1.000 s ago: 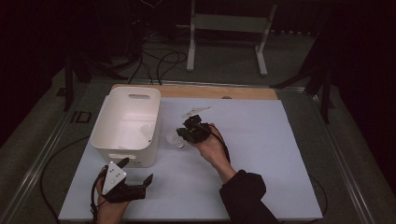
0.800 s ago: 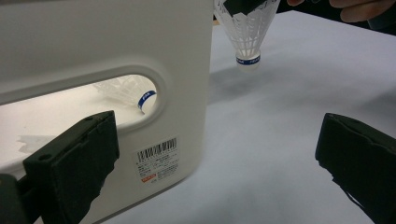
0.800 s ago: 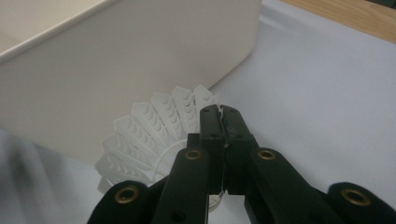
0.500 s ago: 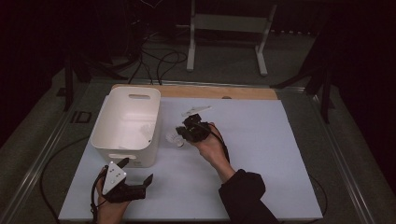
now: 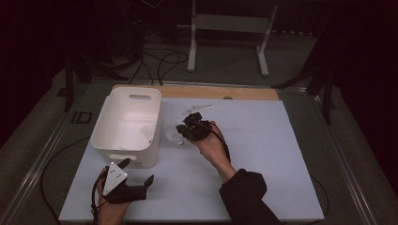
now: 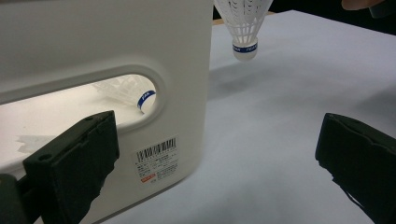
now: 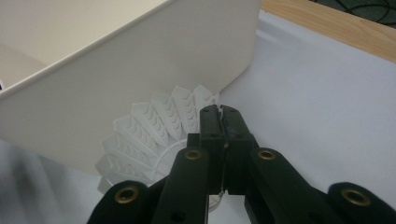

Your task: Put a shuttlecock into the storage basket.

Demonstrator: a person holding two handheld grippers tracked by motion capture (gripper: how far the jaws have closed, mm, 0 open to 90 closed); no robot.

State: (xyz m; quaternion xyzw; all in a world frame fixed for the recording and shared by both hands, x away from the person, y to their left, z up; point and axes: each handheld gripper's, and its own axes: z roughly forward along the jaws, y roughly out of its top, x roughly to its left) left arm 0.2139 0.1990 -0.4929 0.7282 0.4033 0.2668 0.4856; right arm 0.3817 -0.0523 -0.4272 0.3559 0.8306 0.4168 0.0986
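The right gripper (image 7: 223,122) has its fingers clamped on a shuttlecock's (image 7: 154,135) skirt rim, held above the tabletop (image 5: 263,154) beside the bin (image 5: 126,124) (another lies inside). The left gripper's (image 5: 136,172) fingers stand wide apart.

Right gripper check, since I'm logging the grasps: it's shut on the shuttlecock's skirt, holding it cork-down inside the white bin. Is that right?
Not quite. The right gripper is shut on the skirt of the shuttlecock, cork down, but outside the white bin, just beside its wall above the table. The left gripper view shows it hanging clear of the bin's corner. A different shuttlecock lies inside.
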